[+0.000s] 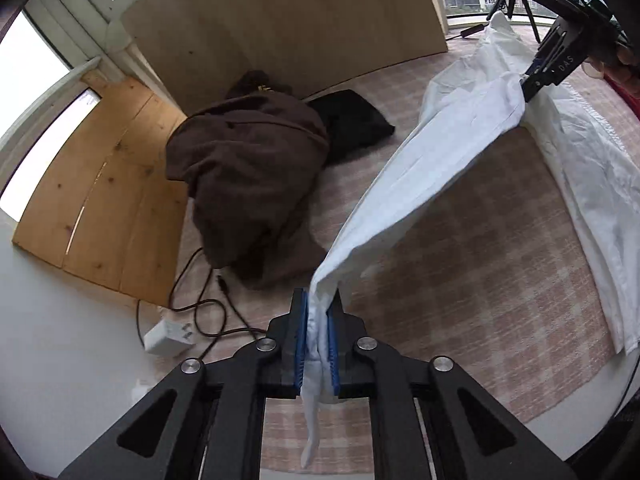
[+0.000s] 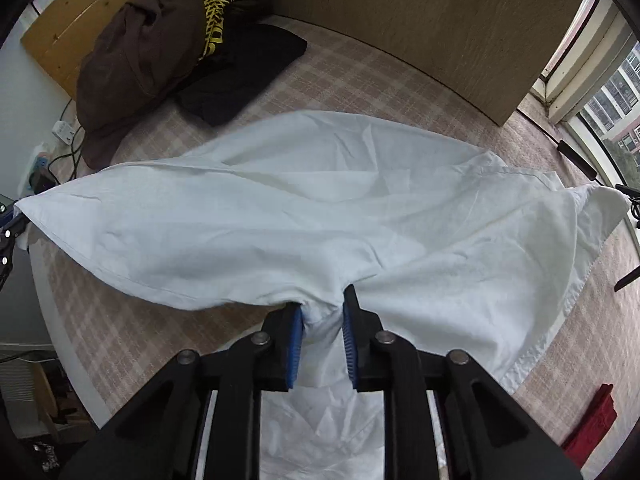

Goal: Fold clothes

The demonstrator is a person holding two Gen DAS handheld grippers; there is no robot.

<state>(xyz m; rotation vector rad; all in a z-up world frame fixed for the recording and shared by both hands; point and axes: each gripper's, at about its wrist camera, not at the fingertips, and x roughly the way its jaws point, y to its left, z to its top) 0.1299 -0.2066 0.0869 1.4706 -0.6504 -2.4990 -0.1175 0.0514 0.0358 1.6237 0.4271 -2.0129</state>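
Over checked bedding (image 2: 120,320), both the left gripper (image 1: 318,320) and the right gripper (image 2: 322,316) clamp a thin, limp white shirt (image 2: 320,208) that looks best held by its hems.

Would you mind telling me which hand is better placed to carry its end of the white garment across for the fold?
Left, probably. The left tongs pinch the lifted, free end of the white garment; the right tongs grip its middle.

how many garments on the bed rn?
3. White garment stretched between left gripper and right gripper; brown one far left, black one beside it. More may be hidden underneath.
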